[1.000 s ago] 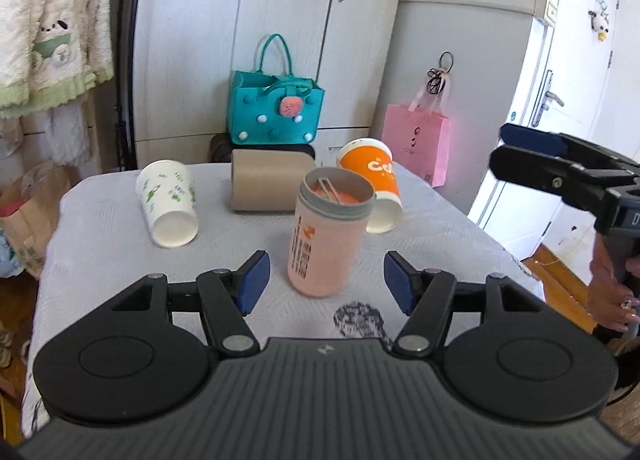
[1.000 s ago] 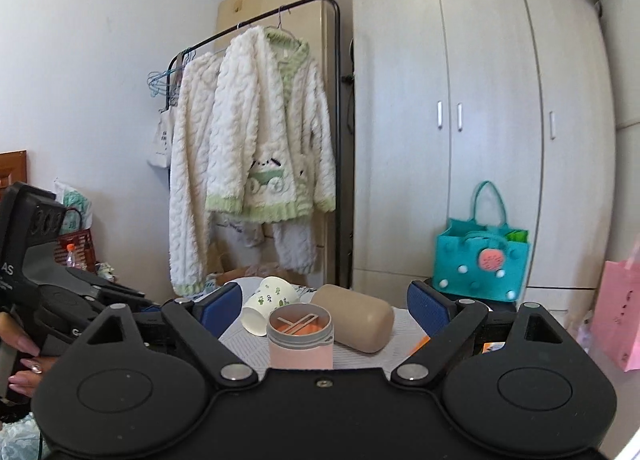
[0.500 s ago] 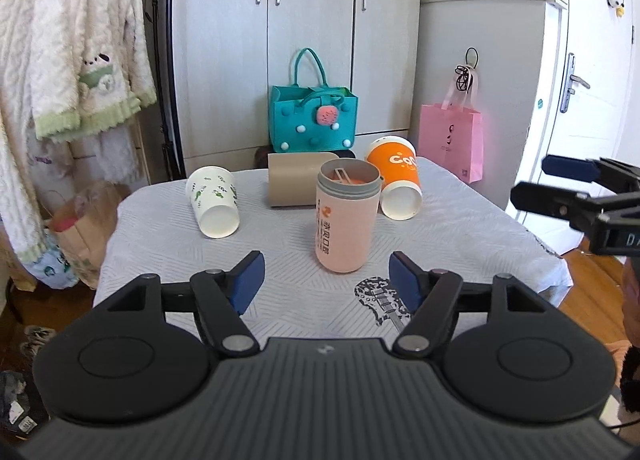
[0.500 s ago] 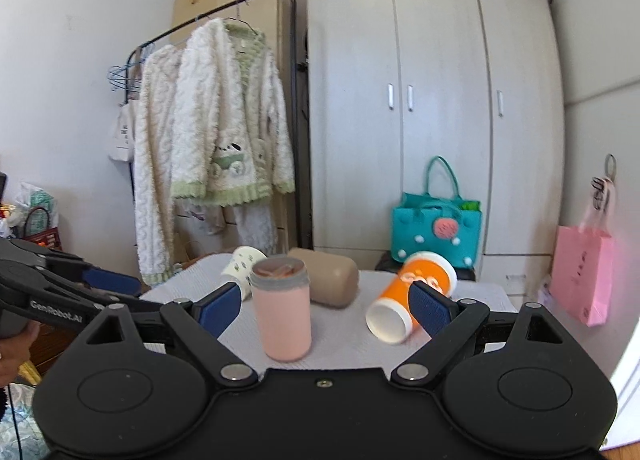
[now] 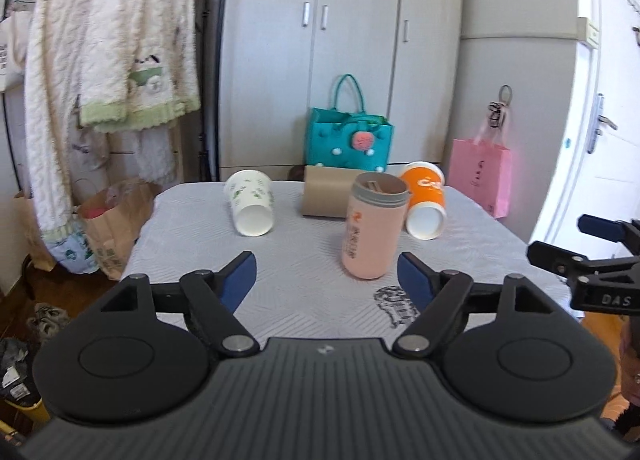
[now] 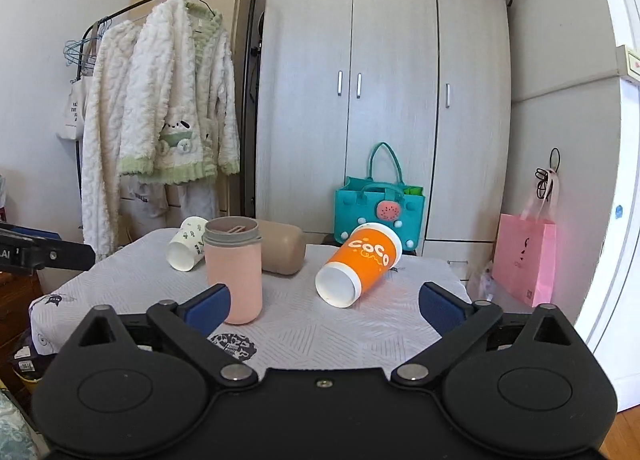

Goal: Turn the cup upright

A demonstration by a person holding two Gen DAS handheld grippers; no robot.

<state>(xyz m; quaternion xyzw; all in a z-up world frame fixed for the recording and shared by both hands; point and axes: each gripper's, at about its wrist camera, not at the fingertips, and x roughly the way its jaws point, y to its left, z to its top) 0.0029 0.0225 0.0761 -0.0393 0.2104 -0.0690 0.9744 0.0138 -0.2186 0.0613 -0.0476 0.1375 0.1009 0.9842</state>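
Observation:
A pink cup with a grey rim (image 5: 373, 227) stands upright mid-table; it also shows in the right wrist view (image 6: 234, 268). An orange "CoCo" paper cup (image 6: 358, 265) lies on its side, mouth toward me, also in the left wrist view (image 5: 425, 201). A white leaf-print cup (image 5: 251, 202) and a tan cylinder (image 5: 325, 192) lie on their sides behind. My left gripper (image 5: 327, 275) is open and empty, in front of the pink cup. My right gripper (image 6: 325, 303) is open and empty, in front of the orange cup; it shows at the left view's right edge (image 5: 592, 256).
The table (image 5: 304, 280) has a white patterned cloth with a printed emblem (image 5: 394, 302) near its front. A teal bag (image 5: 349, 142), a pink bag (image 5: 480, 176), wardrobe doors and a clothes rack with white robes (image 5: 108, 72) stand behind. A brown paper bag (image 5: 114, 220) sits left of the table.
Both grippers have pulled back and away from the table, still open. The right view has swung right, so the orange cup now sits between its fingers. The cups have not moved.

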